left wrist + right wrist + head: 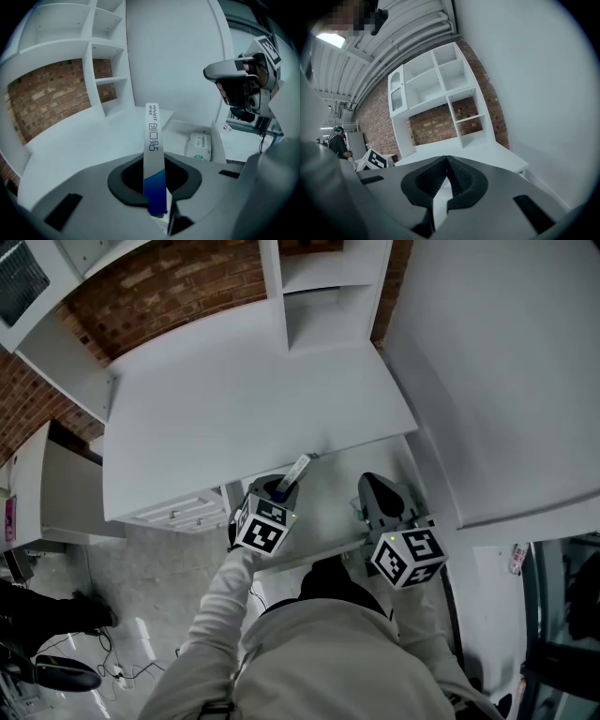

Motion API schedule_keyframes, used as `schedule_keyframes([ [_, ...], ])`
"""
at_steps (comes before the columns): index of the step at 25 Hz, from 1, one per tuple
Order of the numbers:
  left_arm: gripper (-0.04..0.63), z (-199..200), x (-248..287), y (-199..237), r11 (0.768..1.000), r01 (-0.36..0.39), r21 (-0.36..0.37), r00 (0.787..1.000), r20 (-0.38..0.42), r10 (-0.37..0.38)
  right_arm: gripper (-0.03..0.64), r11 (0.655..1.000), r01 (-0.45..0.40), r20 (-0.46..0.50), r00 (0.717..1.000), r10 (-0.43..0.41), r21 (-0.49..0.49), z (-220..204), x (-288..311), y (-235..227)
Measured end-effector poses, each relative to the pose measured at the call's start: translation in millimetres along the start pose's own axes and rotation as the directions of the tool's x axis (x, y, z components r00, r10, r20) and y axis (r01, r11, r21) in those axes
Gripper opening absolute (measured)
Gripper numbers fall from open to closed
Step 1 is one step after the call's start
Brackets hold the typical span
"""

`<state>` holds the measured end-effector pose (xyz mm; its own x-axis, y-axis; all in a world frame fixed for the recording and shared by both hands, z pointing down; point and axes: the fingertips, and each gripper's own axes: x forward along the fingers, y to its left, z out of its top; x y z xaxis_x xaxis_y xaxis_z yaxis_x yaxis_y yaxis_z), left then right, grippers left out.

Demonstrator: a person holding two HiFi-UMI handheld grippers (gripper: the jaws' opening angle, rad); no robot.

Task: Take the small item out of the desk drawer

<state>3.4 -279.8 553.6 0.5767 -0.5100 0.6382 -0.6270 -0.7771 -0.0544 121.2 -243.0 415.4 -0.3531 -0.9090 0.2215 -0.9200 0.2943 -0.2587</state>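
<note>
Looking down from the head view first: the left gripper (281, 489) has the strip (298, 468) pinched by its lower end, up over the open drawer (330, 504) at the front edge of the desk (244, 418). The right gripper (373, 486) hangs over the drawer's right side, touching nothing as far as I can make out.

Left gripper view: the jaws are nearly together, clamped on the blue end of the strip (153, 140), with the white end poking up and away. The grip is right at the tip, so I'd guess the strip could pivot or slip. My take for this step:
- Hold the squeeze steady.
- Lift straight clear of the drawer wall (216, 138) and the desk edge, no wrist flicks.
- Lay the strip flat on the desk before letting go.

A wipes pack (200, 146) lies in the drawer. Leave it there, I reckon.

Right gripper view: the jaws are shut tip to tip with nothing between them, pointing across the desk toward the shelf unit (436, 89). It's best parked out of the left one's path.

Count: two grippers, two marker cubes (261, 526) (one each), one strip, one wipes pack, one drawer, one desk, one shelf unit.
</note>
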Motion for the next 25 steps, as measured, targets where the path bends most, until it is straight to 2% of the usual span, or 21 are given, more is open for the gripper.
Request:
schedule_keyframes([
  [5, 0.074, 19.1, -22.0, 13.9, 0.998, -0.059, -0.035, 0.995, 0.083, 0.062, 0.029, 1.0, -0.019, 0.001, 1.0, 0.019, -0.005, 1.1, 3.1, 8.8],
  [11, 0.074, 48.0, -53.6, 31.9, 0.99, -0.12, -0.078, 0.973, 0.187, 0.133, 0.029, 0.999, -0.038, 0.002, 0.999, 0.038, -0.014, 1.9, 6.0, 14.7],
  [19, 0.074, 63.8, -90.6, 52.9, 0.969, -0.184, -0.162, 0.933, 0.283, 0.224, 0.029, 0.998, -0.059, 0.005, 0.998, 0.059, -0.026, 6.4, 8.7, 24.1],
  [25, 0.074, 62.2, -116.0, 66.2, 0.942, -0.212, -0.261, 0.892, 0.342, 0.295, 0.029, 0.997, -0.074, 0.011, 0.997, 0.074, -0.037, 8.5, 8.7, 29.3],
])
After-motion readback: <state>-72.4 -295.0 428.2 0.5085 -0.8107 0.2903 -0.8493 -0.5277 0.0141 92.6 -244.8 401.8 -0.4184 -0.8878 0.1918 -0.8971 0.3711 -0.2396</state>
